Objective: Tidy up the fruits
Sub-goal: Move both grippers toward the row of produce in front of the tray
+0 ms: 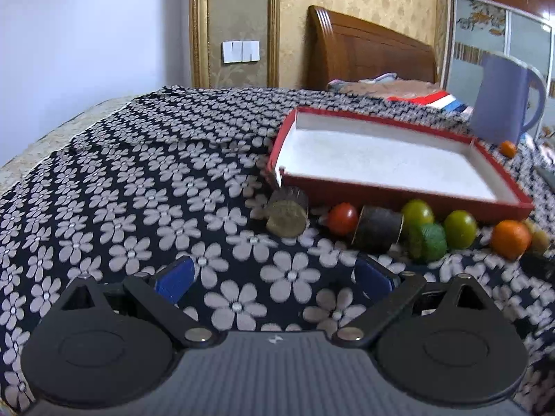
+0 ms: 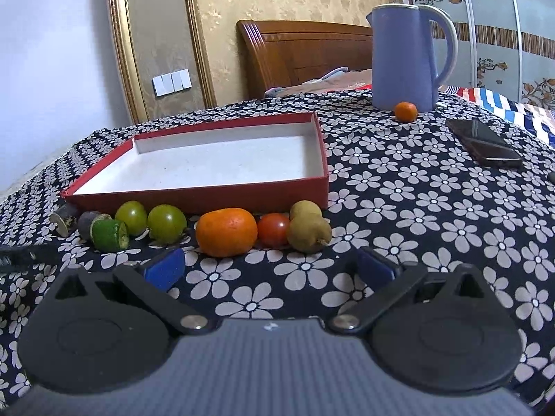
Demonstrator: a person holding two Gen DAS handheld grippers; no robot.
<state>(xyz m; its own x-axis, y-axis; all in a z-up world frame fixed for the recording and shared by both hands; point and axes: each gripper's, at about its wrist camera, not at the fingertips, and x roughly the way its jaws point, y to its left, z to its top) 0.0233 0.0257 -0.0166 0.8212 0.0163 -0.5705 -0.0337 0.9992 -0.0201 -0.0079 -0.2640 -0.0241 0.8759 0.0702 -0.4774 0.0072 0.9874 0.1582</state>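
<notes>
Both the left gripper (image 1: 274, 274) and the right gripper (image 2: 269, 263) gape wide, empty. The fruits (image 2: 226, 231) line the near wall of the bare red tray (image 2: 194, 197); a careless nudge could roll them off the cloth.

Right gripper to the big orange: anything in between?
Nothing: right wrist view shows only bare flowered cloth between the open right gripper and the big orange.
</notes>
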